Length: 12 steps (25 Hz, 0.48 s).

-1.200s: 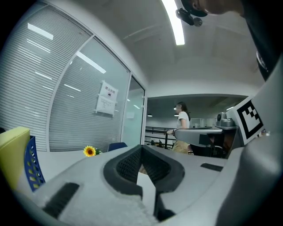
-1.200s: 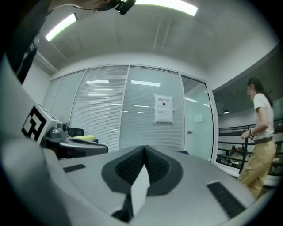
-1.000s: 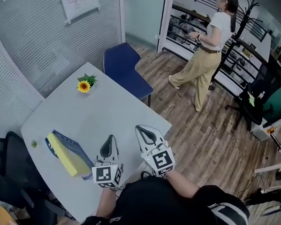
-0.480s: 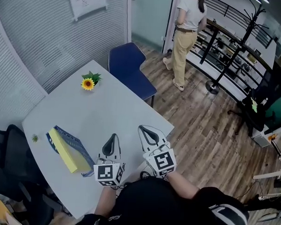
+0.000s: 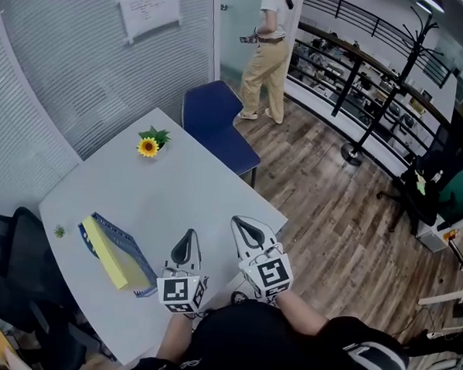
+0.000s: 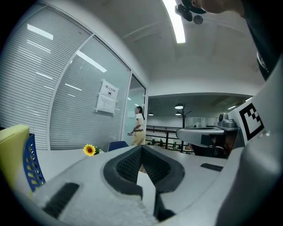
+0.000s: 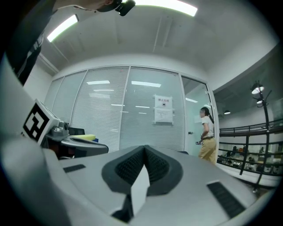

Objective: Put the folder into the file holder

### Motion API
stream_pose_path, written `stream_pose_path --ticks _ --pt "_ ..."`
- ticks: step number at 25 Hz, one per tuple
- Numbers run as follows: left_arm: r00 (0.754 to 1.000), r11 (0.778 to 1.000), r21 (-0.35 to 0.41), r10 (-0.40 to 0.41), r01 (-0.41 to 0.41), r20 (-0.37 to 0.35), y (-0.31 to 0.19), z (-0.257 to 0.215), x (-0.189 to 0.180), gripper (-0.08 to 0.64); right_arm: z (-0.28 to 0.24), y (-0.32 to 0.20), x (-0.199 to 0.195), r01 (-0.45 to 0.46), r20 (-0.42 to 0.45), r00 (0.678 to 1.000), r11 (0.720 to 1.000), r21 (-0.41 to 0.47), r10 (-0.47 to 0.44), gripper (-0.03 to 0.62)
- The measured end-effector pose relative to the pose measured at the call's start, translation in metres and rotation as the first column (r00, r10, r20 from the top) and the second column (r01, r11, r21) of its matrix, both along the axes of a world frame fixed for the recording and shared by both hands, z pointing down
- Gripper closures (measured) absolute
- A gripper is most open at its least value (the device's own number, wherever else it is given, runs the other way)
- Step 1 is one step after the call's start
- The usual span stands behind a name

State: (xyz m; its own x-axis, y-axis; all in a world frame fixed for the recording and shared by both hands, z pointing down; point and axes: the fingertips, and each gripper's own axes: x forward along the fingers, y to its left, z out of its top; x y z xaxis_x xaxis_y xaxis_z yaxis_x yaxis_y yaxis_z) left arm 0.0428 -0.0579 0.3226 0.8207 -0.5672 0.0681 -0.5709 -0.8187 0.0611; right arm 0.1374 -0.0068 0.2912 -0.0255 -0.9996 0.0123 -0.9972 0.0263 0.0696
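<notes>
A yellow folder (image 5: 110, 253) sits in a blue mesh file holder (image 5: 129, 246) that lies on its side at the left of the white table (image 5: 177, 193). Both also show at the far left of the left gripper view, the folder (image 6: 13, 148) beside the holder (image 6: 33, 164). My left gripper (image 5: 186, 237) hovers just right of the holder, near the table's front edge. Its jaws are shut on nothing (image 6: 141, 148). My right gripper (image 5: 242, 223) hangs beside it, also shut and empty (image 7: 144, 148).
A sunflower decoration (image 5: 149, 146) stands at the table's far side. A blue chair (image 5: 217, 125) sits behind the table and a black office chair (image 5: 11, 263) to its left. A person (image 5: 266, 54) walks by the glass door in the background.
The person in the background has walked left towards the door. Both grippers have stayed shut and almost in place; the view has shifted slightly.
</notes>
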Motion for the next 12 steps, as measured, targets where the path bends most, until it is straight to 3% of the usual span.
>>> stream_pose_path --ticks 12 --pt "1.000 1.000 0.009 -0.016 0.016 -0.005 0.0051 -0.0023 0.0011 0.563 -0.0016 0.0052 0.0002 0.011 0.004 1.000 1.000 -0.008 -0.011 0.589"
